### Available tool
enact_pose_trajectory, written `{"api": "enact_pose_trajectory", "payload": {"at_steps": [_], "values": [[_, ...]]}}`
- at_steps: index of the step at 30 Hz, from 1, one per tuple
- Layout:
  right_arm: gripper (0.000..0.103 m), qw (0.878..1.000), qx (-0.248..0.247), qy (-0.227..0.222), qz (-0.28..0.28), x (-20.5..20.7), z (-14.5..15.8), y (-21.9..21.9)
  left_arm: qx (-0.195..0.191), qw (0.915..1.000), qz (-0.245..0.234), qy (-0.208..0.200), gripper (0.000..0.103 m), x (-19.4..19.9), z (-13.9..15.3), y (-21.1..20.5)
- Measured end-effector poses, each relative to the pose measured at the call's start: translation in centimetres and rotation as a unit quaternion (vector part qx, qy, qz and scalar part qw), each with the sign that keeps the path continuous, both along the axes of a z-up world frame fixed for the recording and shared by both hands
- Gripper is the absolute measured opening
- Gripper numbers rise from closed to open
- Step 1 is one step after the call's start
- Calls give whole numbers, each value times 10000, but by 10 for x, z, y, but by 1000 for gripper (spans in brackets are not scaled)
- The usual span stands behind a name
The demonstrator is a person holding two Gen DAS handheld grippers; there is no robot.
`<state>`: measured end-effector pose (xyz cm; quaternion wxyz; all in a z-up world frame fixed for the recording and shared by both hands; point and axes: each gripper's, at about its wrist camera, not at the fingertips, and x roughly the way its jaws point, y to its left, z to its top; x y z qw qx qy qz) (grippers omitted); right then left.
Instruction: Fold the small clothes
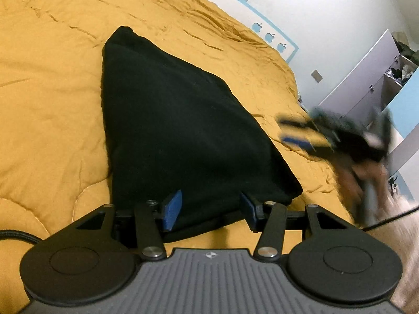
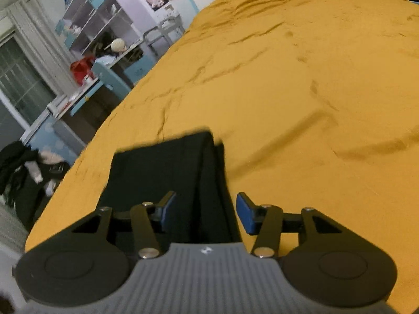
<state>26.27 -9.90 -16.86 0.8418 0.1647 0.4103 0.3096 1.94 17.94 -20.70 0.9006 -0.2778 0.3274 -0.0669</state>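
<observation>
Nearest in the left wrist view, the left gripper (image 1: 210, 209) hangs low over the bed with its jaws spread wide. The near edge of the folded black cloth garment (image 1: 180, 130) lies between its blue-padded fingers (image 1: 172, 209), but neither pad presses on the fabric, so the gripper is released. The garment lies flat on the mustard-yellow quilted bedcover (image 1: 52, 91) as a long wedge, broad at the near end and narrowing to a rounded tip farther up the bed.

To the right of the garment, beside its broad corner, the right gripper (image 1: 296, 133) shows as a motion-blurred shape above the bedcover, with the person's hand (image 1: 366, 172) behind it.

In the right wrist view, the right gripper (image 2: 205, 213) likewise stands released, its jaws apart. The black garment (image 2: 162, 172) lies below and ahead of it, with a lengthwise fold ridge running between the fingers (image 2: 247, 216); the right pad sits over bare bedcover (image 2: 314, 104), clear of the cloth.

Farther off, the yellow cover stretches away in shallow wrinkles. Beyond the bed's left edge stand a cluttered desk (image 2: 86, 89) and white wall shelves (image 2: 91, 18).
</observation>
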Motion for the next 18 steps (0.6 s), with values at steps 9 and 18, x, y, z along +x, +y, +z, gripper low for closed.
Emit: {"api": "enact_pose_trajectory", "payload": {"at_steps": [9, 18], "values": [[55, 9989, 338, 98, -301, -70, -27, -34, -103, 9999, -55, -64, 59, -4, -4, 5], [3, 9996, 113, -178, -164, -78, -7, -32, -268, 9995, 0, 168, 60, -5, 6, 11]]}}
